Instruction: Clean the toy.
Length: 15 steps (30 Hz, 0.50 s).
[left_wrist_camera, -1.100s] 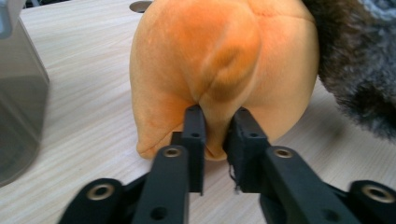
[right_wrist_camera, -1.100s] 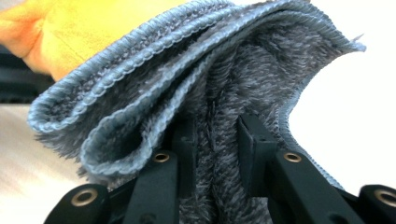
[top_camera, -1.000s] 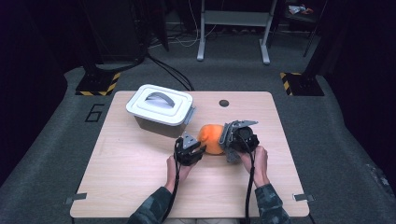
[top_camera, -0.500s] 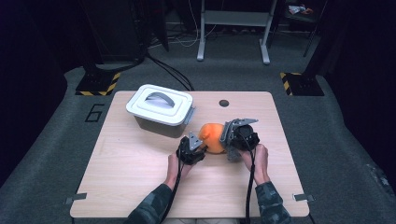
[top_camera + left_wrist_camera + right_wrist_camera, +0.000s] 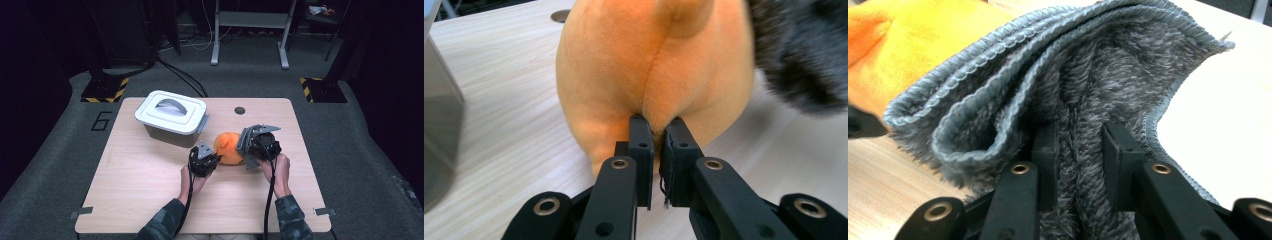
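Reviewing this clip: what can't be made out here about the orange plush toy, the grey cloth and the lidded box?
- Orange plush toy: top cut off by the left gripper view's edge.
- Grey cloth: lower part hidden behind the right tool.
- White lidded box: contents hidden by its lid, high view.

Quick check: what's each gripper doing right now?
Left gripper: jaws just closed, pinching the orange plush toy.
Right gripper: shut on the folded grey cloth.

Count of things on the tabletop [image 5: 150, 190]

There was one orange plush toy [image 5: 227, 147], one grey fleece cloth [image 5: 1088, 85], one lidded white storage box [image 5: 171, 114], and two grippers, left gripper [image 5: 206, 155] and right gripper [image 5: 248, 145].
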Tool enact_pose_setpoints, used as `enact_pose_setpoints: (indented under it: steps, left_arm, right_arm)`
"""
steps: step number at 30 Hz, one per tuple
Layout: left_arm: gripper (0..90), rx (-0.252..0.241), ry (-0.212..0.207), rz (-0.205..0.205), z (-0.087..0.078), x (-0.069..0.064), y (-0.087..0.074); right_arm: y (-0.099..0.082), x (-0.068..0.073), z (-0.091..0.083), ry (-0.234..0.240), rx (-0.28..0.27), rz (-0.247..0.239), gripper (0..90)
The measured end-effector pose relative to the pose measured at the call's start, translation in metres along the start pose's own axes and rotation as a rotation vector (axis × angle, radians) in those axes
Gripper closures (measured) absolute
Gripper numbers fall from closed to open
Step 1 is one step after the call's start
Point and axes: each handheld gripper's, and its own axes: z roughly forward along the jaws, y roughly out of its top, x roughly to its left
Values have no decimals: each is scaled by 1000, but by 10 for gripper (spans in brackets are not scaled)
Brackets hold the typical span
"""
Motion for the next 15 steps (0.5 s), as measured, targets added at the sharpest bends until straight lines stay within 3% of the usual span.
enact_pose_setpoints:
  steps: [2,7,12,15]
  left_arm:
    - [844,1,-13,-20,-2,0,0]
    - [841,8,0,-24,0,4,-3]
    - [838,9,2,-12,0,2,-3]
    - [835,6,9,4,1,1,-2]
  right_arm:
    - [0,-2,1,7,-9,3,707]
    - [-1,-3,0,27,-9,28,708]
    - [8,7,-16,35,-63,-19,708]
    - [15,18,-26,63,-92,-45,708]
